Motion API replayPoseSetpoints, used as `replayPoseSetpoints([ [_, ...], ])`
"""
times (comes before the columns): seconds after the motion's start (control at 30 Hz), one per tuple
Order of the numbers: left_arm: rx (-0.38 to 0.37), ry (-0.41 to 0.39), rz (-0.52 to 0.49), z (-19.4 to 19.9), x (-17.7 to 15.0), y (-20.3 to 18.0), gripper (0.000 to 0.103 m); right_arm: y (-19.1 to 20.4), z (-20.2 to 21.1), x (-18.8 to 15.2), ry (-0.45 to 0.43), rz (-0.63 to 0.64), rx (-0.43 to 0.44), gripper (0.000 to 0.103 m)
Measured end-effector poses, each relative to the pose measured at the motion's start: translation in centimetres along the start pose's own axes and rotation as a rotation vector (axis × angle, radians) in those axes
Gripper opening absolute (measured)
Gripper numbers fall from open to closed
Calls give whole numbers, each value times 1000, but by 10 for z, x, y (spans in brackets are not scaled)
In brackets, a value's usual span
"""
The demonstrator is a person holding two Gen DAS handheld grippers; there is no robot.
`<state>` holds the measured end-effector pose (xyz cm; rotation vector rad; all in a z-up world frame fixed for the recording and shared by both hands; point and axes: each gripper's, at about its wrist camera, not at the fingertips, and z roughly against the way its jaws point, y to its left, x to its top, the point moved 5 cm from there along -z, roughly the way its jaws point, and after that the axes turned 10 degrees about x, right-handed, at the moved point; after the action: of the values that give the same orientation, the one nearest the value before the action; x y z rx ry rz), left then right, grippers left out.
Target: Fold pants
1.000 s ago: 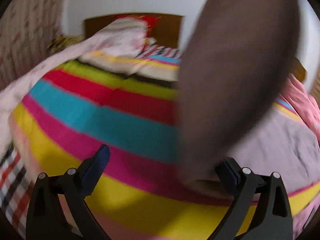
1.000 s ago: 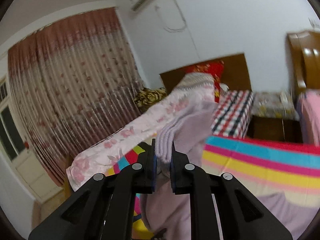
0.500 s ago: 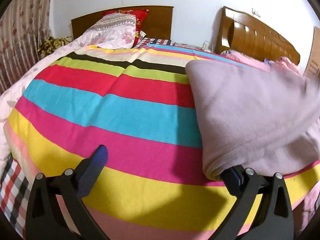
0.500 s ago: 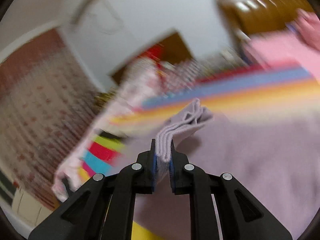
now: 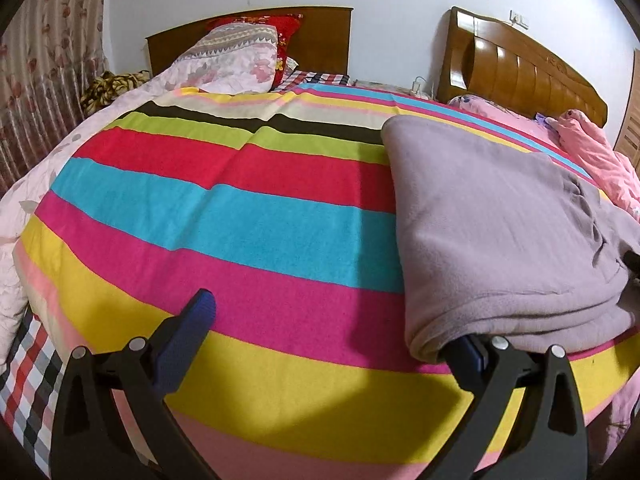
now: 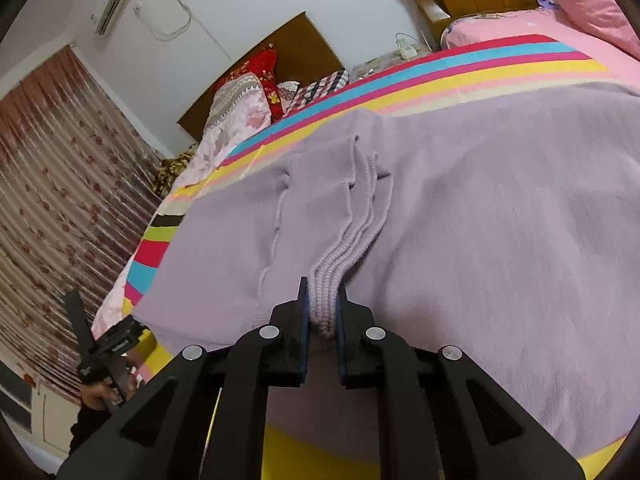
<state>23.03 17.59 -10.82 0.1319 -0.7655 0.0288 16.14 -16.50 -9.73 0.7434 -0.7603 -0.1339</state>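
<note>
Both grippers are built of matte black plastic arms. The left gripper (image 5: 332,332) and right gripper (image 6: 323,304) are fitted with blue pads and round silver screws.

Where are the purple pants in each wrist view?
Left wrist: purple pants at right, on the striped blanket, near fold over the left gripper's right finger.
Right wrist: pants fill centre and right, ribbed edge pinched in the right gripper.
Shared landmark: red pillow against dark headboard.
</note>
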Motion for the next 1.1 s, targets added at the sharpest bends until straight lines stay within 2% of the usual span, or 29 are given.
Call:
replayPoseSetpoints([
  [0.17, 0, -5, 22, 1, 0, 2, 102, 5, 9, 1, -9, 44, 1, 11],
  [0.27, 4, -28, 55, 3, -2, 3, 102, -7, -1, -1, 12, 4, -10, 11],
  [0.33, -5, -47, 92, 6, -3, 4, 102, -4, 1, 3, -6, -30, 19, 11],
  [0.5, -5, -71, 137, 7, -3, 6, 102, 19, 12, 17, -62, 75, 36, 11],
  [0.57, 7, -84, 143, 7, -3, 6, 102, 8, 6, 13, -46, 56, 33, 12],
  [0.63, 38, -106, 128, 7, -6, 3, 102, -14, -10, 0, 26, -8, -2, 11],
  [0.67, 56, -116, 114, 7, -7, 2, 102, -15, -6, 2, 7, -27, 25, 11],
  [0.77, 83, -103, 93, 7, -6, 0, 102, -14, -4, 3, 27, -6, -9, 11],
  [0.87, 79, -67, 82, 10, -6, 1, 102, -12, -1, 2, 33, -5, -15, 18],
  [0.9, 76, -52, 89, 14, -8, 2, 102, -11, 2, 2, 45, 7, -23, 27],
  [0.93, 79, -45, 89, 21, -11, 2, 102, -10, 6, 3, 47, 14, -29, 41],
  [0.97, 90, -53, 83, 27, -14, 2, 102, -10, 12, 4, 41, 21, -36, 47],
  [1.0, 113, -75, 62, 38, -19, 2, 102, -8, 20, 6, 16, 33, -36, 62],
  [1.03, 141, -97, 34, 48, -23, 2, 102, -6, 29, 7, -14, 48, -43, 69],
  [1.1, 186, -145, -9, 66, -25, -1, 102, -2, 43, 13, -69, 94, -80, 69],
])
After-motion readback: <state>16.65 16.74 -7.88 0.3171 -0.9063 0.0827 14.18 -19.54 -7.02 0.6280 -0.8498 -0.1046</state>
